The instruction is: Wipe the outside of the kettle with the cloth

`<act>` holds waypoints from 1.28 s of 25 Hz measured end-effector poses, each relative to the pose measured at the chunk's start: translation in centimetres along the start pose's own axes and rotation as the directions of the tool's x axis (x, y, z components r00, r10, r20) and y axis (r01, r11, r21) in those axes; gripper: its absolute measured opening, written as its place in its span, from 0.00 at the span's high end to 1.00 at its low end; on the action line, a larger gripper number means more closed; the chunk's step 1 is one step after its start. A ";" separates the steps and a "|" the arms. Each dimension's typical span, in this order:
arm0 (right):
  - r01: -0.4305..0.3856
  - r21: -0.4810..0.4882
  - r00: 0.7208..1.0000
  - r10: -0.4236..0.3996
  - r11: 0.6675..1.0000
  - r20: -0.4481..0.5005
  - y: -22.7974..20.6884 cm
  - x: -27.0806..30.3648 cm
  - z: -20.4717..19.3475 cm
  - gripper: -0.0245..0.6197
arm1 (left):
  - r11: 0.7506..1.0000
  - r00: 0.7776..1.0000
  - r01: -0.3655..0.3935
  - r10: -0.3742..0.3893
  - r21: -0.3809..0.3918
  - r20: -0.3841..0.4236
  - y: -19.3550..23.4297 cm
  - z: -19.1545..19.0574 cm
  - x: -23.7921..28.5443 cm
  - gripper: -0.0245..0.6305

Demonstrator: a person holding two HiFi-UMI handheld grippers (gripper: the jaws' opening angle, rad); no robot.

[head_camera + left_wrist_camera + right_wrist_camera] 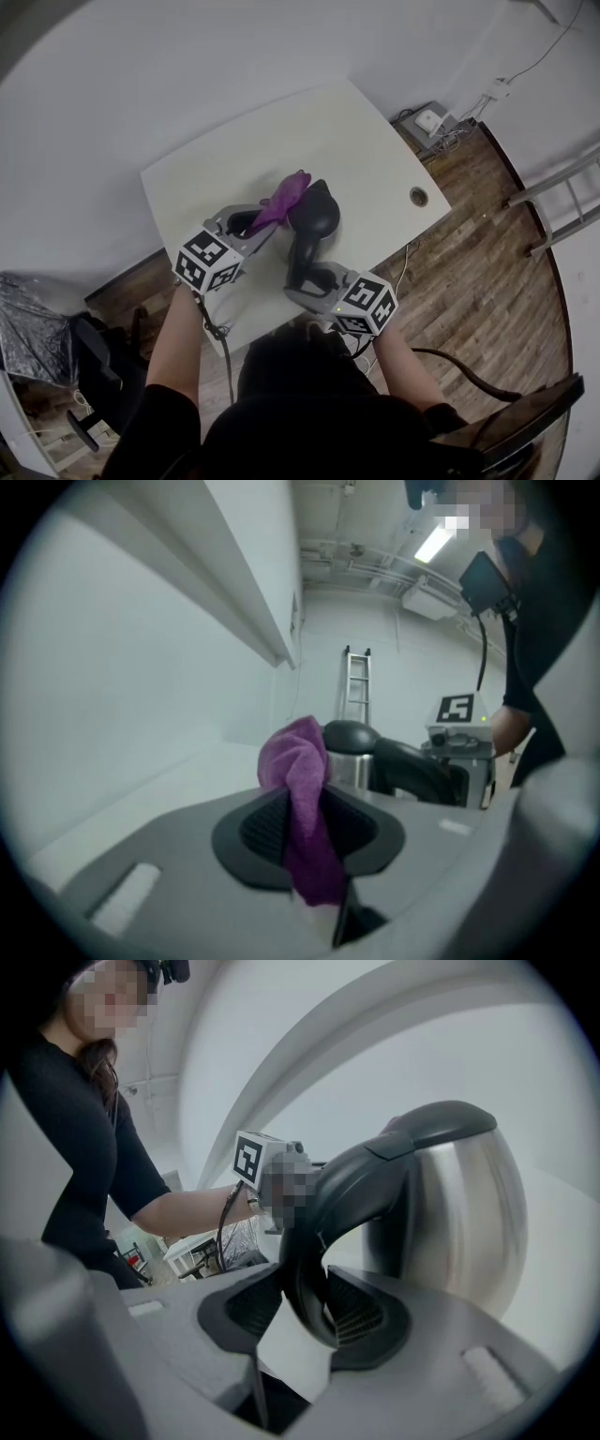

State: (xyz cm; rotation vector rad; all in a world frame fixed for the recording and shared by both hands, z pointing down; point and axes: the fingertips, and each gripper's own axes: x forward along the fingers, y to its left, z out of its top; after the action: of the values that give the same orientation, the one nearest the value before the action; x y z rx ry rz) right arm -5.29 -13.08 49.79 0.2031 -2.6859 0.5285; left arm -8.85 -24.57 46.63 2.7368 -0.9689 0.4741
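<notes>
Kettle: the brushed-steel electric kettle with a black lid stands upright on the white rectangular table, its handle turned toward the near edge.
Right gripper: the right gripper is clamped low on the kettle's curved black handle, which looks like a steadying hold.
Left gripper: the left gripper is pinched on the purple terry cloth, which bunches up above the jaws.
Key relation: the kettle lies just right of the cloth and slightly farther. The cloth's bunched tip sits against or just beside the upper left wall, and contact cannot be told.
Long axis: vertical.
Nearer hand: the left, which carries the cloth.
Next move, likely: press the cloth rightward onto the steel wall.
</notes>
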 end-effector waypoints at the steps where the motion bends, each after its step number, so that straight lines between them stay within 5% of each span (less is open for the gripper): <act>1: -0.002 -0.002 1.000 0.002 1.000 -0.001 0.1 0.0 0.0 0.73 | 1.000 1.000 -0.002 0.002 -0.023 -0.011 0.1 -0.7 0.1 0.82; 12: -0.024 -0.004 1.000 0.024 1.000 -0.007 0.5 -0.5 -0.2 0.73 | 0.973 0.989 0.008 -0.042 -0.232 -0.143 -0.2 -9.0 0.8 0.82; 22: -0.021 0.002 1.000 0.021 1.000 0.001 0.2 -0.8 -0.2 0.73 | 0.951 0.947 0.043 -0.137 -0.306 -0.292 -1.6 -14.2 2.7 0.82; 28: -0.022 0.002 1.000 0.022 1.000 0.001 0.1 -0.4 -0.2 0.73 | 0.901 0.987 0.062 -0.120 -0.430 -0.109 1.1 -10.2 0.4 0.82; 32: -0.016 -0.002 1.000 0.016 1.000 -0.002 0.1 -0.3 -0.2 0.73 | 0.925 0.993 0.121 -0.117 -0.361 0.032 3.6 -3.2 -1.5 0.82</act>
State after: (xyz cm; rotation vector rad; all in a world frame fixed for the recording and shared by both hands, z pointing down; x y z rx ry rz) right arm -4.98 -12.88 49.86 0.1800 -2.6887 0.5303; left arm -13.03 -25.51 49.37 2.4450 -0.7931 0.2314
